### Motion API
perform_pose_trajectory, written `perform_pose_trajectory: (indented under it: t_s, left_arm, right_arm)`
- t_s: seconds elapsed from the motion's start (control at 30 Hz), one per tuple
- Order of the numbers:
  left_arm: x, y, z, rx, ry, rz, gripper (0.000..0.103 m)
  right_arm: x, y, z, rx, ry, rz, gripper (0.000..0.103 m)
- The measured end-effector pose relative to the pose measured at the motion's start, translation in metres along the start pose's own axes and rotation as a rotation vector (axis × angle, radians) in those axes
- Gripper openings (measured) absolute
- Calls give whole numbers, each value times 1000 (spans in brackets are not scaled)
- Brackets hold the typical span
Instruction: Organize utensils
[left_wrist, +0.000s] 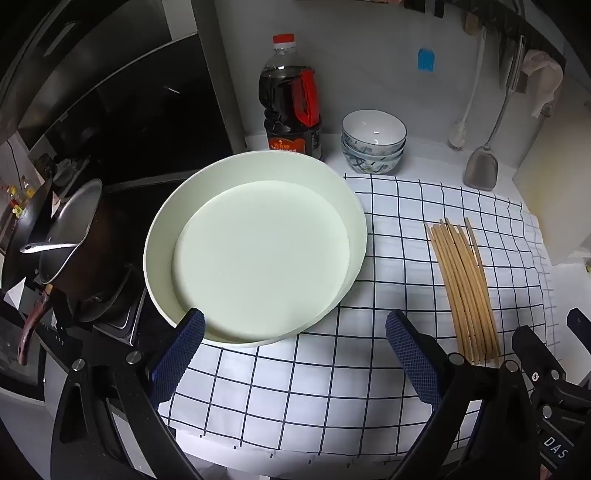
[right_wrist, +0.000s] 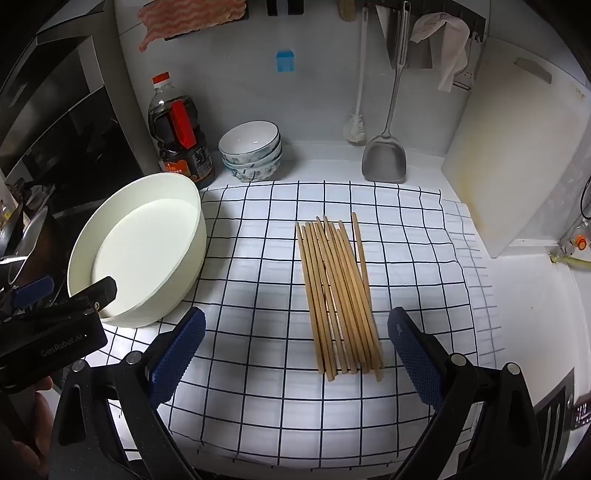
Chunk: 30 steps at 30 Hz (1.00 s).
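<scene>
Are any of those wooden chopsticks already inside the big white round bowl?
No, the white round basin holds nothing, and all the chopsticks lie in a bundle on the checked cloth beside it.

Ten or so wooden chopsticks (right_wrist: 338, 291) lie bundled at 12 o'clock from the right wrist camera; exact count unclear. One white basin (right_wrist: 192, 236) at 10 o'clock. Three stacked bowls (right_wrist: 251, 155), one sauce bottle (right_wrist: 179, 136), one steel spatula (right_wrist: 384, 158) behind.

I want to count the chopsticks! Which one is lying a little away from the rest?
The chopstick farthest right: a strip of checked cloth shows between it and the bundle of chopsticks, whose sticks lie touching and crossing.
</scene>
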<state>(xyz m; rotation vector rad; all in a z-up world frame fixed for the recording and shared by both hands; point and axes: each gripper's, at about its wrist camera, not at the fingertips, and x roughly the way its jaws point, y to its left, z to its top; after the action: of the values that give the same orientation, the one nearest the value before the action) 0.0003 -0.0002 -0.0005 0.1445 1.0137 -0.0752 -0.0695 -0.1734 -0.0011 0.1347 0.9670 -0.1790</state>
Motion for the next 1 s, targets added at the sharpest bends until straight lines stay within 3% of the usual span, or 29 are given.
perform_pose_trajectory:
  t_s: [0.27,0.3,1.0]
  left_arm:
    - [-6,-2,-3,0,-25,-1,97]
    - [1,0,-4,-2,2,-5,97]
    - [1,1,-4,-2,4,-5,97]
  right_arm:
    - [0,0,0,1,2,-1,95]
    - [0,1,0,1,2,-1,95]
    - [0,1,0,1,1,2,95]
